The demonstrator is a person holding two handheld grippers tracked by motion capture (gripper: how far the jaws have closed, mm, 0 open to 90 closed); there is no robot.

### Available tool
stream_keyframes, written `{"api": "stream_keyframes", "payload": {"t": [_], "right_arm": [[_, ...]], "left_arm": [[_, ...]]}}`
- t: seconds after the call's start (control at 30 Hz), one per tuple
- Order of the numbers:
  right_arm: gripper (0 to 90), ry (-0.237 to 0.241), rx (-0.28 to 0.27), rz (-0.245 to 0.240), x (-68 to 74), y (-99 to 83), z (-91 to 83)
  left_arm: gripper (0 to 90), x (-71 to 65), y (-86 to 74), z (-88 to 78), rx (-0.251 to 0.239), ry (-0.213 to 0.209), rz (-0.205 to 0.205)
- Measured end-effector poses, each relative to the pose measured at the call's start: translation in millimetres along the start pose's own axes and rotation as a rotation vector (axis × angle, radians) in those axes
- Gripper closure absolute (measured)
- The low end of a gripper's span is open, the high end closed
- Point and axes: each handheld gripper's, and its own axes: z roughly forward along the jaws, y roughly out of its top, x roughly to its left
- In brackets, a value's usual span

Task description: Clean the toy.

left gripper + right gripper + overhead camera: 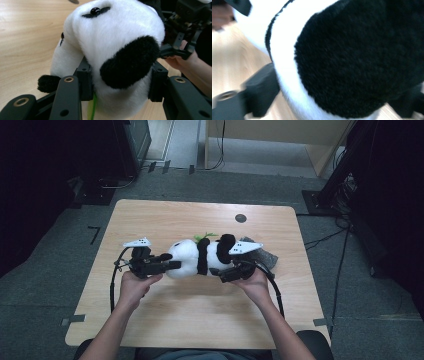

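I have one plush panda [200,257] lying on its side across the middle of the one table [165,325], head toward my left, body toward my right. I count two grippers, one at each end of it. My left gripper [172,265] comes in level from the left, and in the left gripper view both of its jaws press into the white fur of the panda's head [112,50], one on each side, about half open around it; one black ear sits between them, and a second ear [48,83] pokes out at lower left. I see one shiny black eye [95,10] on top and part of a second at the head's left edge. A thin green strip [93,107] hangs below the head. My right gripper [216,271] comes in from the right at the panda's body; its view is blurred, with a jaw either side of a black patch [352,57] ringed in white fur, standing wide, and I cannot tell whether the pads press on it. One grey thing [267,256] lies on the table just behind the right gripper. One dark round spot [240,218] marks the table's far side.
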Motion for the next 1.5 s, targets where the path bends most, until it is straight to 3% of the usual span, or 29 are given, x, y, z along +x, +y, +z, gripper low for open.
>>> {"api": "stream_keyframes", "payload": {"t": [0.13, 0.2, 0.27, 0.4, 0.6, 0.83, 0.97, 1.0, 1.13, 1.27, 1.4, 1.5], "right_arm": [[35.5, 0.002, 0.016, 0.068, -4.1, 2.5, -4.8], [37.2, -0.006, 0.014, 0.099, -5.6, 4.5, -8.2], [38.0, -0.011, 0.018, 0.124, -7.6, 4.5, -11.1], [38.6, -0.037, 0.033, 0.161, -13.2, 4.7, -18.2], [37.9, -0.031, 0.026, 0.241, -25.9, 3.4, -28.9], [37.9, -0.037, 0.001, 0.254, -22.8, 9.4, -38.8], [38.0, 0.033, -0.019, 0.280, -17.2, 13.4, -38.4], [38.0, 0.037, -0.019, 0.278, -15.1, 14.2, -37.3], [36.7, 0.030, -0.007, 0.275, -10.1, 15.4, -33.5], [32.1, 0.025, 0.000, 0.259, -6.6, 15.0, -29.3], [22.4, 0.017, -0.013, 0.236, -8.1, 15.1, -28.2], [17.3, 0.009, -0.059, 0.188, -9.3, 14.1, -30.2]], "left_arm": [[32.9, -2.5, -0.1, 1.4, -0.056, 0.046, 0.050], [27.4, -0.3, -1.0, 2.1, -0.073, 0.036, 0.077], [24.1, 2.6, -1.6, 1.1, -0.075, 0.031, 0.083], [24.7, 5.5, -7.5, -3.0, -0.121, 0.070, 0.173], [24.3, 5.7, -16.0, 3.5, -0.054, 0.108, 0.246], [22.2, 0.6, -24.7, 14.4, -0.046, 0.118, 0.292], [15.1, -5.9, -24.9, 22.1, -0.052, 0.133, 0.310], [13.5, -7.2, -24.2, 22.9, -0.055, 0.154, 0.309], [18.2, -8.1, -23.6, 20.7, -0.073, 0.166, 0.287], [39.2, -8.9, -22.8, 18.8, -0.066, 0.175, 0.258], [55.8, -1.3, -20.0, 15.7, -0.060, 0.105, 0.140], [62.2, 1.0, -17.8, 9.9, -0.092, 0.073, 0.109]]}}
